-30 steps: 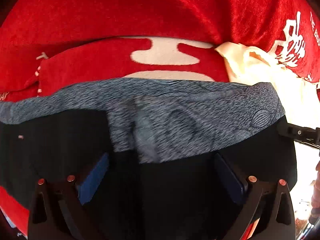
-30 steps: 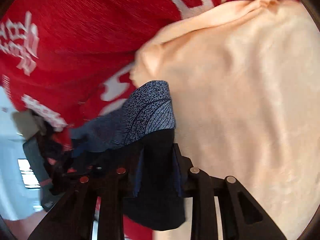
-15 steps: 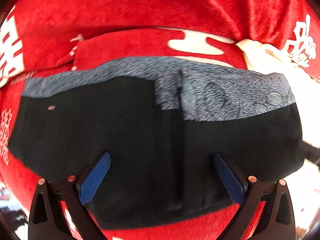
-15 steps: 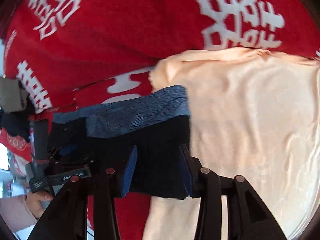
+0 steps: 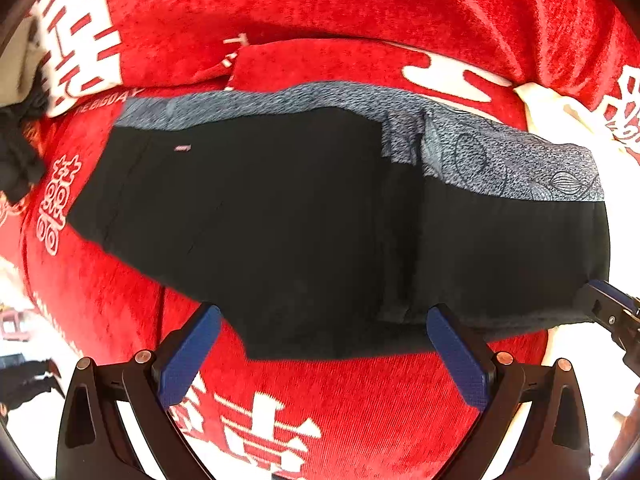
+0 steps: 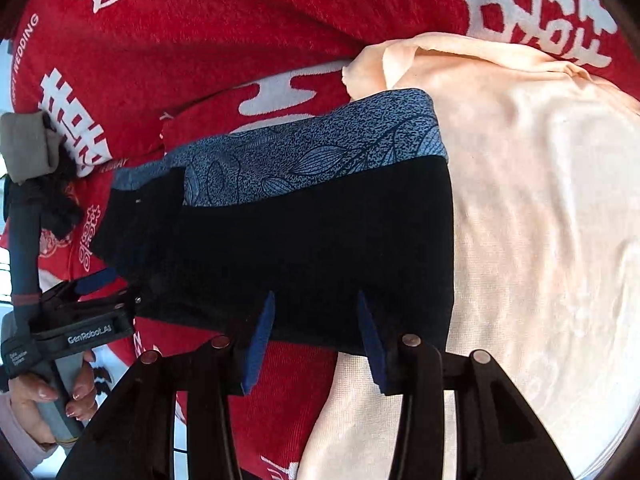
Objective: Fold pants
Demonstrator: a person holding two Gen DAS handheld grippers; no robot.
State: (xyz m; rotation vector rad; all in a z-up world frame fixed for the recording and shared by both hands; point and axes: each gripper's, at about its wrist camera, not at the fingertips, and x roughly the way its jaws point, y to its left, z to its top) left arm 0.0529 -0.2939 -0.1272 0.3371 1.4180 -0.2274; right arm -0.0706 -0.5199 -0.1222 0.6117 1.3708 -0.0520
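Note:
The black pants (image 5: 300, 220) lie folded on the red cloth, their grey-blue patterned waistband (image 5: 500, 160) along the far edge. My left gripper (image 5: 324, 308) hangs open above the near edge with nothing between its blue pads. In the right wrist view the pants (image 6: 320, 240) spread flat, with the waistband (image 6: 320, 152) on top. My right gripper (image 6: 315, 296) stands open over their near edge, and no fabric is pinched between its pads. The left gripper (image 6: 100, 280) shows at the pants' left end, and the right gripper's tip (image 5: 608, 308) at the right end.
A cream garment (image 6: 540, 220) lies right of the pants, partly under their end. The red cloth (image 5: 320, 8) with white characters covers the surface. A person's hand (image 6: 40, 400) holds the left gripper's handle. A dark bundle (image 5: 16, 160) sits at the left edge.
My right gripper has let go of the pants' edge and its jaws have widened. Both grippers have lifted and drawn back, so more of the flat pants shows.

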